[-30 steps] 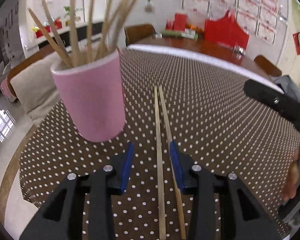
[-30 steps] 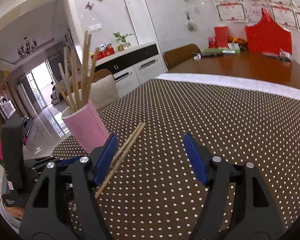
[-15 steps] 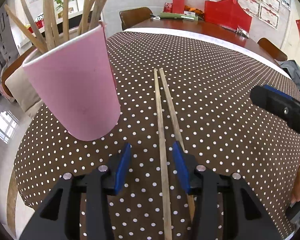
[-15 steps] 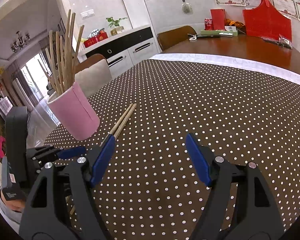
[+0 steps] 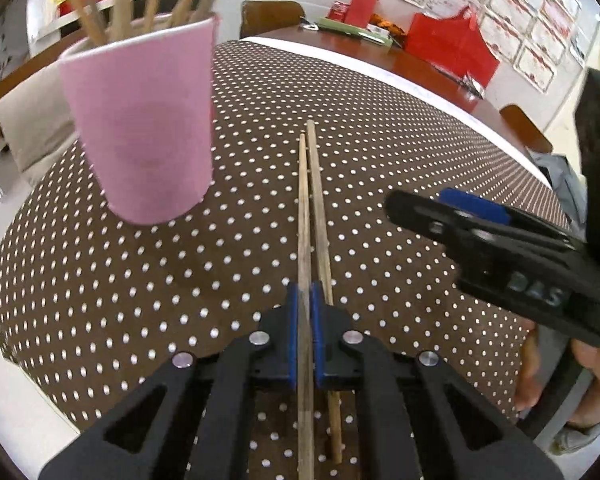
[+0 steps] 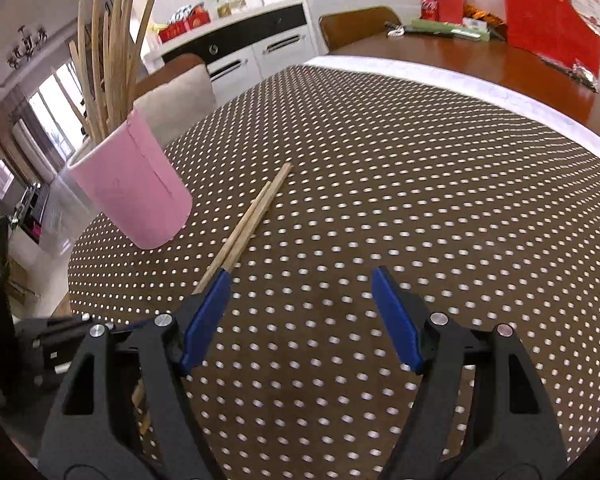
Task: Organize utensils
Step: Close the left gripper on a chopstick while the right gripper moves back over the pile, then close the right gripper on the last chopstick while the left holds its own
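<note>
Two wooden chopsticks lie side by side on the dotted cloth. My left gripper (image 5: 305, 296) is shut on the left chopstick (image 5: 303, 200), near its lower half. The other chopstick (image 5: 320, 200) rests just right of the blue pads and runs under the right finger. A pink cup (image 5: 148, 120) holding several chopsticks stands upright to the upper left. My right gripper (image 6: 300, 292) hangs open above the cloth with nothing between its fingers. The chopstick pair (image 6: 252, 220) lies just beyond its left fingertip, and the pink cup (image 6: 132, 188) stands farther left.
The brown white-dotted cloth (image 6: 400, 160) covers a round table whose edge curves close at left and front. A cushioned chair (image 6: 176, 92) stands behind the cup. A wooden table with a red bag (image 6: 552, 28) lies beyond. A person's hand (image 5: 588, 360) holds the right gripper.
The left jaws, open around the chopsticks before, have closed on the left chopstick. The right gripper has tipped down and come closer to the chopsticks.
</note>
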The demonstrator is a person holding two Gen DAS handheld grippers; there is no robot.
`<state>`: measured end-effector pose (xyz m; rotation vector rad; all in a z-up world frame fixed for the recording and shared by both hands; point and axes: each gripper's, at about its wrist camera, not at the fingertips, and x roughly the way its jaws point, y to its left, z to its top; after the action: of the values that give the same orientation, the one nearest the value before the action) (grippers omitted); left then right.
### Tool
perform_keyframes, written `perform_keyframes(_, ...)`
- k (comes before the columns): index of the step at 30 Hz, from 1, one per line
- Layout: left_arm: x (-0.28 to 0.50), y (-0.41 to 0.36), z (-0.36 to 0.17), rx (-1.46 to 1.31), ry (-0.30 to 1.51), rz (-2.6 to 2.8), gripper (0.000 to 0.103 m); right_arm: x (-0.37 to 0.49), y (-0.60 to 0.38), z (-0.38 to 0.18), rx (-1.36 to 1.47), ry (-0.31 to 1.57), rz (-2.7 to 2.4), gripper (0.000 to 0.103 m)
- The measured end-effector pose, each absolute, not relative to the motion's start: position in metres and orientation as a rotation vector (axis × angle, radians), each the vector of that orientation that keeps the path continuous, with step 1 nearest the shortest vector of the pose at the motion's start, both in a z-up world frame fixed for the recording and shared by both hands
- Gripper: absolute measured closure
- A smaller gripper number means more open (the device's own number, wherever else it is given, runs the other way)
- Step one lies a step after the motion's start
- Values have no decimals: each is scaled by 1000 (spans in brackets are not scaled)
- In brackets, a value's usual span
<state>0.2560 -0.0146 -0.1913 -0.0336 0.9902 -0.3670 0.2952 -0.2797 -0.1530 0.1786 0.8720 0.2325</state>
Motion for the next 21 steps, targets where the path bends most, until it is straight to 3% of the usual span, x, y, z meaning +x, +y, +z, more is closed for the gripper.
perform_keyframes(16,244,14,-192,-56,974,-318,96,338,-227,-171,-61,991,210,32)
perform_keyframes(17,245,14,-191,-50,975,-317,96,340,-224,-172,-84,998,215,34)
perform_keyframes(21,256,12,-191,-29,975,-324,95,347,-226,-169,-138,1041,275,65)
